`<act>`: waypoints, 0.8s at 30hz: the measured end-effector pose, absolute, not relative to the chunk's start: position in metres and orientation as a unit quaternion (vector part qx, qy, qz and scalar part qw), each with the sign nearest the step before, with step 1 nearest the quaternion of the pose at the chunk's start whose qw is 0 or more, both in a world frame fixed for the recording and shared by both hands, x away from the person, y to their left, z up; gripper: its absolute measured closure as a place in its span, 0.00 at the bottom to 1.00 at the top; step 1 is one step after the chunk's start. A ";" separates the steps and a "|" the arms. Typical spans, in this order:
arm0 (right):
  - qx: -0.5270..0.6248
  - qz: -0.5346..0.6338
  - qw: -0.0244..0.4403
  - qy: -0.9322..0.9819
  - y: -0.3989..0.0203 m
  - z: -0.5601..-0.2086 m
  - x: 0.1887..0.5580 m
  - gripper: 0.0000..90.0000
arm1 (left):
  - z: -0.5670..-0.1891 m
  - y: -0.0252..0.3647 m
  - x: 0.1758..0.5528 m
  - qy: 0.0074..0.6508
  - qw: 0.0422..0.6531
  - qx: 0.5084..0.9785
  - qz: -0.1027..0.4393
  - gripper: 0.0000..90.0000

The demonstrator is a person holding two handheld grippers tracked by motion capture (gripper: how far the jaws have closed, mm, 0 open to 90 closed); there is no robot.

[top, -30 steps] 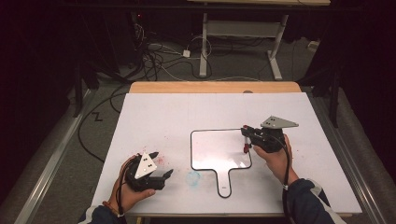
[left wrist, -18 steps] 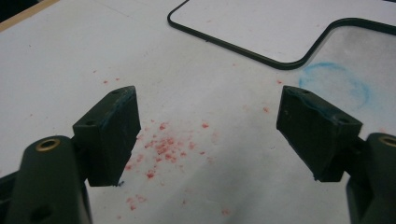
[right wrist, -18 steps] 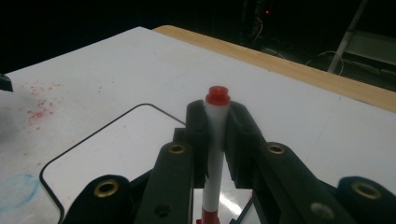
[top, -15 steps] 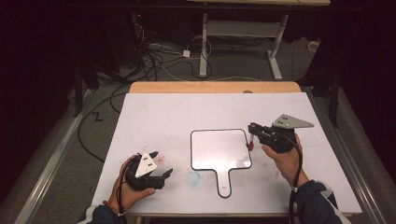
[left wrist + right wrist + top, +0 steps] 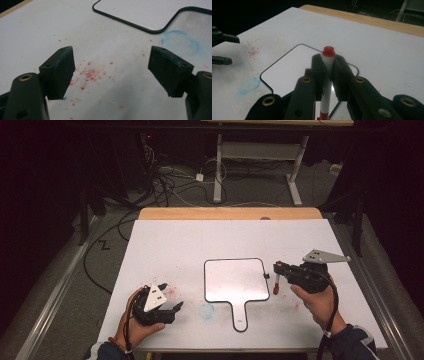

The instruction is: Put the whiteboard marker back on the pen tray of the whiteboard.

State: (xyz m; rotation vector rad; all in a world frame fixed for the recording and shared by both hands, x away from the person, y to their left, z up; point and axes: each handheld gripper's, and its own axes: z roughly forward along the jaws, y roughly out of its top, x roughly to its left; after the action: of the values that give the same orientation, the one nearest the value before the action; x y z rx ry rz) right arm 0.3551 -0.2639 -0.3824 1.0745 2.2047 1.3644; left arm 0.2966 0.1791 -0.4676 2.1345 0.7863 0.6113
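Red-capped marker in right claw, now lifted off whiteboard.

White marker with red cap, black-rimmed white board, red specks.

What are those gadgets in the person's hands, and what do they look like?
Each hand-held gripper, left and right, is black with two blocky jaws, brass-coloured screws, a grey three-cornered plate on top and a trailing black cable. The person wears dark sleeves.
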 end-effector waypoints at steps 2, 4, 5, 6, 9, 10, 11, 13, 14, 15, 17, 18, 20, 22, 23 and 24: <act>0.381 0.475 0.152 0.779 -0.262 -0.385 0.359 0.90 | -0.467 0.179 0.297 0.308 0.383 0.837 0.242 0.23; 0.390 0.469 0.135 0.781 -0.262 -0.390 0.363 0.90 | -0.465 0.177 0.298 0.305 0.385 0.836 0.244 0.23; 0.396 0.463 0.129 0.783 -0.261 -0.394 0.365 0.90 | -0.465 0.176 0.299 0.299 0.384 0.837 0.250 0.23; 0.403 0.454 0.133 0.784 -0.260 -0.397 0.368 0.90 | -0.465 0.175 0.299 0.298 0.384 0.838 0.249 0.23; 0.410 0.442 0.130 0.787 -0.257 -0.404 0.375 0.90 | -0.468 0.173 0.299 0.297 0.377 0.843 0.244 0.23; 0.412 0.442 0.134 0.785 -0.256 -0.405 0.377 0.90 | -0.469 0.173 0.298 0.299 0.376 0.844 0.238 0.23; 0.411 0.445 0.129 0.785 -0.255 -0.407 0.380 0.90 | -0.469 0.173 0.298 0.298 0.374 0.845 0.238 0.23; 0.415 0.445 0.126 0.783 -0.253 -0.411 0.385 0.90 | -0.468 0.174 0.298 0.295 0.376 0.844 0.243 0.23; 0.412 0.446 0.123 0.785 -0.252 -0.414 0.388 0.89 | -0.468 0.174 0.298 0.295 0.376 0.844 0.244 0.23; 0.415 0.443 0.126 0.785 -0.251 -0.417 0.391 0.89 | -0.468 0.174 0.298 0.295 0.376 0.844 0.244 0.23; 0.419 0.448 0.125 0.780 -0.250 -0.423 0.397 0.89 | -0.468 0.173 0.298 0.294 0.375 0.845 0.243 0.23; 0.424 0.448 0.125 0.777 -0.250 -0.426 0.400 0.89 | -0.469 0.172 0.298 0.297 0.374 0.846 0.238 0.23; 0.430 0.451 0.120 0.773 -0.249 -0.432 0.407 0.89 | -0.469 0.171 0.299 0.297 0.372 0.847 0.237 0.23; 0.439 0.442 0.126 0.772 -0.248 -0.437 0.413 0.88 | -0.469 0.171 0.299 0.299 0.373 0.846 0.236 0.23; 0.444 0.441 0.124 0.770 -0.247 -0.440 0.416 0.87 | -0.469 0.171 0.300 0.300 0.373 0.846 0.235 0.23; 0.450 0.442 0.120 0.767 -0.247 -0.444 0.419 0.87 | -0.469 0.171 0.300 0.300 0.372 0.847 0.235 0.23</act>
State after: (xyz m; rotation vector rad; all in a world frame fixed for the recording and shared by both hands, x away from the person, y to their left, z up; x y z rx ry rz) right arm 0.4193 -0.2474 -0.4436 1.3134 2.2407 1.2902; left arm 0.3000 0.1708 -0.4690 2.1701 0.7683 0.6030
